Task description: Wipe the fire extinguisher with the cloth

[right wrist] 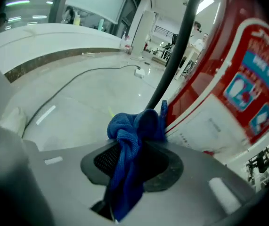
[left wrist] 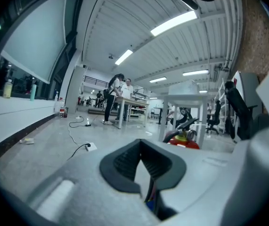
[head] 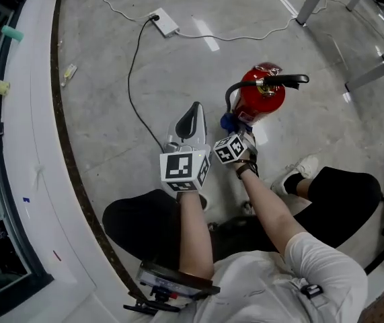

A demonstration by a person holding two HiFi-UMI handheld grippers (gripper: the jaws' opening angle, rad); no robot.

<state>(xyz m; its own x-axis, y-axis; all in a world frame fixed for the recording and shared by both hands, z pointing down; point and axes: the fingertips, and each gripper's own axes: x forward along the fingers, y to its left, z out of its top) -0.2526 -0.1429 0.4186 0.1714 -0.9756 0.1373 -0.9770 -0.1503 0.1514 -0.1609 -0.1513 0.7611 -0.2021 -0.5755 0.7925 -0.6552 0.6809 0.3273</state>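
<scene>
Right gripper (right wrist: 133,157) has its jaws clamped on a bunched blue cloth (right wrist: 135,130), with the wad sticking out past the tips so fabric, not plastic, meets the fire extinguisher (right wrist: 228,79). The cloth sits right at the red body's lower side, touching or just about touching the edge of the white label, next to the black hose (right wrist: 175,55). The extinguisher stands upright on the floor (head: 104,106) in front of the seated person, handle on top, so its sides are open to wipe. Left gripper (left wrist: 141,160) has its jaws together with nothing in them. It's parked beside the right one, pointing away past the extinguisher and not touching it, likely just kept clear. Judging by this, wiping is under way low on the cylinder.
</scene>
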